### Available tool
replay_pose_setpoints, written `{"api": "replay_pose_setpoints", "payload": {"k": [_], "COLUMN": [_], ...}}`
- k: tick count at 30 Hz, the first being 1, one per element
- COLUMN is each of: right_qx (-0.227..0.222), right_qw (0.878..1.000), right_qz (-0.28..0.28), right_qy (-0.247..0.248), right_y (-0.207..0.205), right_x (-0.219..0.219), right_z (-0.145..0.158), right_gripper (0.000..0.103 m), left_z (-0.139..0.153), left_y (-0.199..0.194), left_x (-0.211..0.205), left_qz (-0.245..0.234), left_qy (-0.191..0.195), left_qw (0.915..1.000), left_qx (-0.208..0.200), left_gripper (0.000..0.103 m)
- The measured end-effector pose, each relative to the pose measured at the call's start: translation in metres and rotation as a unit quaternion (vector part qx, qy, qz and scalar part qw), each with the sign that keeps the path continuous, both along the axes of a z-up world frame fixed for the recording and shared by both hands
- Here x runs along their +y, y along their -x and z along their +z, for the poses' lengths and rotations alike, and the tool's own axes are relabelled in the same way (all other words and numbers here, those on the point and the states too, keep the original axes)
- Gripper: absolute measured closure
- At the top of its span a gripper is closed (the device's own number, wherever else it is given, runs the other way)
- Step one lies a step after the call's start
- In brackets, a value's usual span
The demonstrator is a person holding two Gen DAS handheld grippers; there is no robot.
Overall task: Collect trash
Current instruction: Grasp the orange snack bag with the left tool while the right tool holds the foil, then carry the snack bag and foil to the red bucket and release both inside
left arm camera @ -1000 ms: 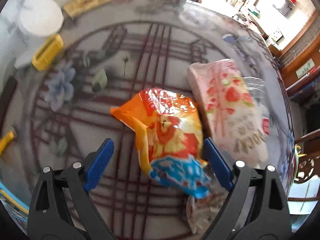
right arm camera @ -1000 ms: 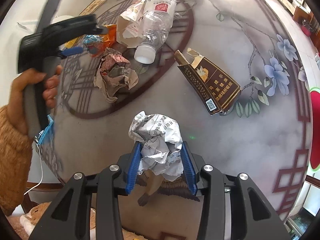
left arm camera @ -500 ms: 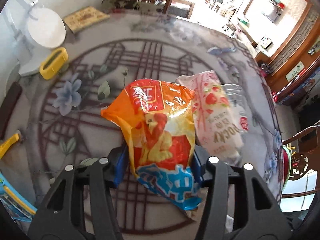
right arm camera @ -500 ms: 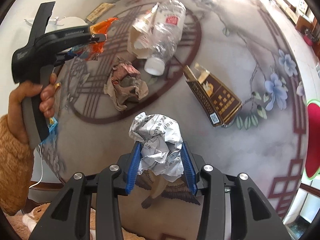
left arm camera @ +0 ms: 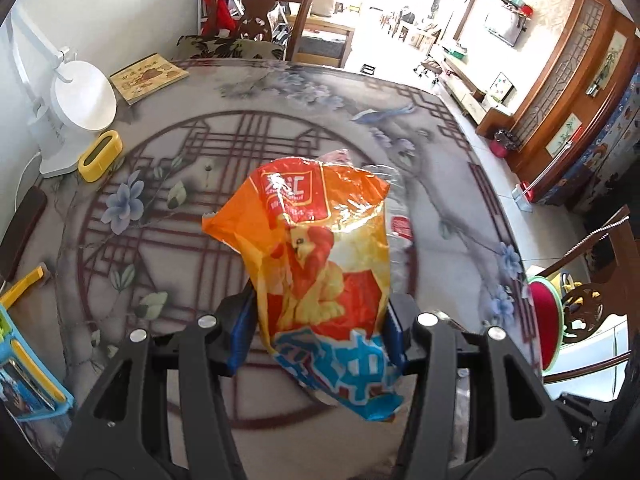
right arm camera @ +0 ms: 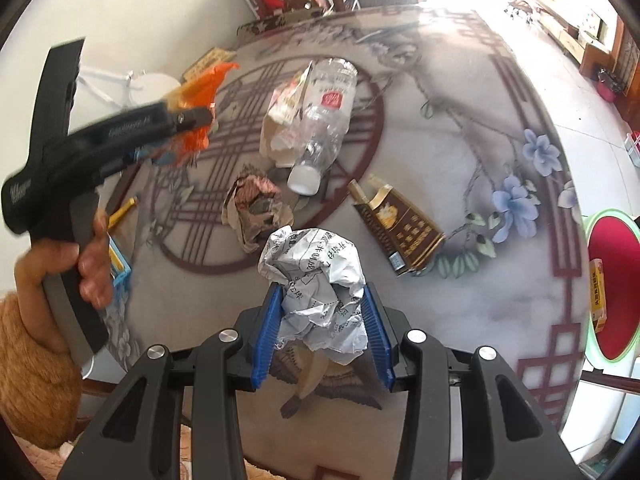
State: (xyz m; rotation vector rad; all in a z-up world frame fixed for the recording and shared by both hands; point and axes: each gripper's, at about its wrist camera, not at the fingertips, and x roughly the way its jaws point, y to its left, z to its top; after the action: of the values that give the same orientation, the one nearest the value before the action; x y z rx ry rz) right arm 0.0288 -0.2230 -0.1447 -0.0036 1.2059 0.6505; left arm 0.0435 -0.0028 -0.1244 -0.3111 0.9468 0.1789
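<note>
My left gripper (left arm camera: 318,332) is shut on an orange snack bag (left arm camera: 324,264) with a rooster print, and holds it up above the patterned table (left arm camera: 160,208). The same bag (right arm camera: 200,92) shows at the left gripper's tip in the right wrist view. My right gripper (right arm camera: 322,330) is shut on a crumpled ball of printed white paper (right arm camera: 320,280), held over the table's near edge. On the table lie a clear plastic bottle (right arm camera: 324,120), a torn pale wrapper (right arm camera: 280,116), a crumpled brown paper wad (right arm camera: 256,208) and an opened brown cigarette box (right arm camera: 400,232).
A white desk lamp (left arm camera: 80,100), a yellow holder (left arm camera: 100,156) and a booklet (left arm camera: 148,76) stand at the table's far left. A blue toy tray (left arm camera: 24,364) sits at the near left edge. A wooden chair (left arm camera: 260,12) is behind the table, a red-seated stool (right arm camera: 612,288) to the right.
The left gripper closed on the orange bag and lifted it off the table, away from the pink wrapper. The right gripper rose a little with the paper ball still in it.
</note>
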Motion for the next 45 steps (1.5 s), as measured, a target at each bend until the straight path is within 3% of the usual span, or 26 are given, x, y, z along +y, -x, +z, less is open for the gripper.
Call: {"api": "replay_pose_setpoints", "payload": {"k": [10, 20, 35, 45], "right_qx": [-0.012, -0.016, -0.027, -0.024], "right_qw": [1.0, 0.997, 0.986, 0.98], "right_qz": [-0.01, -0.074, -0.159, -0.193], "right_qy": [-0.016, -0.031, -0.039, -0.027], "right_y": [-0.001, -0.008, -0.018, -0.021], "right_x": [-0.021, -0.062, -0.124, -0.158], "right_z": [0.013, 0.02, 0.031, 0.029], "right_gripper": [0.063, 0.063, 0.063, 0.063], "left_z": [0.001, 0.003, -0.004, -0.014], "left_y": [0.013, 0.002, -0.006, -0.015], "left_x": [-0.038, -0.084, -0.153, -0.183], "left_qz": [-0.024, -0.086, -0.175, -0.203], "left_qy": [0.002, 0.002, 0.017, 0.031], "left_qw": [0.9997, 0.9963, 0.984, 0.9777], "left_qx": [0.008, 0.01, 0.026, 0.043], "left_gripper": [0.052, 0.052, 0.051, 0.051]}}
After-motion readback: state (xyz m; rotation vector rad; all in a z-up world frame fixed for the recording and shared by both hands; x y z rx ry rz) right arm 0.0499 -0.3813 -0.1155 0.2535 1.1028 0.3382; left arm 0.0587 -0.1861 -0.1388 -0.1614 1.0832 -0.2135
